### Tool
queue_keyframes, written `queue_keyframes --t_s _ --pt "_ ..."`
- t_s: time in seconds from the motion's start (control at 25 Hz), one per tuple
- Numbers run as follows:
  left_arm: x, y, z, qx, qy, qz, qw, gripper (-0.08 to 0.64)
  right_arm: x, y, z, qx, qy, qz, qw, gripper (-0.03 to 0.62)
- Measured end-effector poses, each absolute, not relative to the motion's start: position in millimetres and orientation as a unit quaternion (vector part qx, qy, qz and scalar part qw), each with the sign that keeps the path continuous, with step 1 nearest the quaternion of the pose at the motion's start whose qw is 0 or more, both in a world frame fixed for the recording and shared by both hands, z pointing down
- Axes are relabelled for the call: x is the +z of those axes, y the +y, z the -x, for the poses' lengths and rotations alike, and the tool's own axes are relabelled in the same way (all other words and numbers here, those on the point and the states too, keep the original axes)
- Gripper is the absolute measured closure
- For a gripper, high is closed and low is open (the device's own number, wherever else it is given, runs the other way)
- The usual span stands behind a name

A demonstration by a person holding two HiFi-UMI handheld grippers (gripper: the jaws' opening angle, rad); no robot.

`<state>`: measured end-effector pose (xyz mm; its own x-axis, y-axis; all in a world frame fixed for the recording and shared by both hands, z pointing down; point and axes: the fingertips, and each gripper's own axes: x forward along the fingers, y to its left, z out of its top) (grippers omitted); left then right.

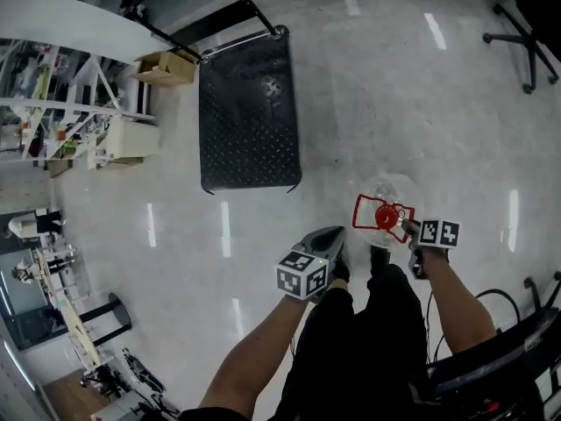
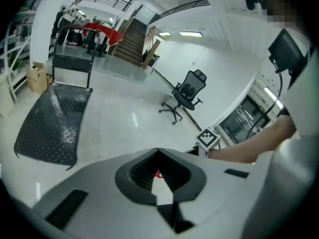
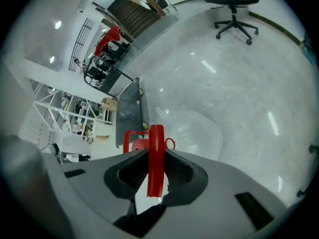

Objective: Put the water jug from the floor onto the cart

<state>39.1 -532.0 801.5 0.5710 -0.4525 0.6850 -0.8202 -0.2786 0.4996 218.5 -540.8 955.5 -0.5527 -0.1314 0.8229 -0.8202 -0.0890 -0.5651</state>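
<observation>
We hold the water jug [image 1: 386,193] by its red carry handle [image 3: 155,156]. The right gripper [image 1: 406,227] has its jaws pinched on this strap, in our judgement because it is the only thin part that such a claw can take on so wide a clear body. The jug is just in front of our feet, well apart from the black platform cart [image 1: 250,112]. Whether it is clear of the floor we cannot tell. The left gripper [image 1: 333,239] is beside it, jaws pressed together on nothing, probably free to steady the load.

The head view gives the whole way from jug to cart. Only the right gripper view shows the handle standing edge-on between the pads. Only the left gripper view shows an office chair [image 2: 187,94] beyond the cart.
</observation>
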Motion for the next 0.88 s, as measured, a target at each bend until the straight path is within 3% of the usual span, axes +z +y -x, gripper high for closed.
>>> queue_keyframes --t_s 0.48,0.88 --pt "698 -505 28 0.123 -0.512 -0.752 0.398 0.560 810 -564 -175 0.604 -0.690 -0.323 0.236 0.502" --pt "645 -489 139 0.048 -0.592 -0.718 0.362 0.560 720 -596 -51 0.552 -0.763 -0.256 0.218 0.502"
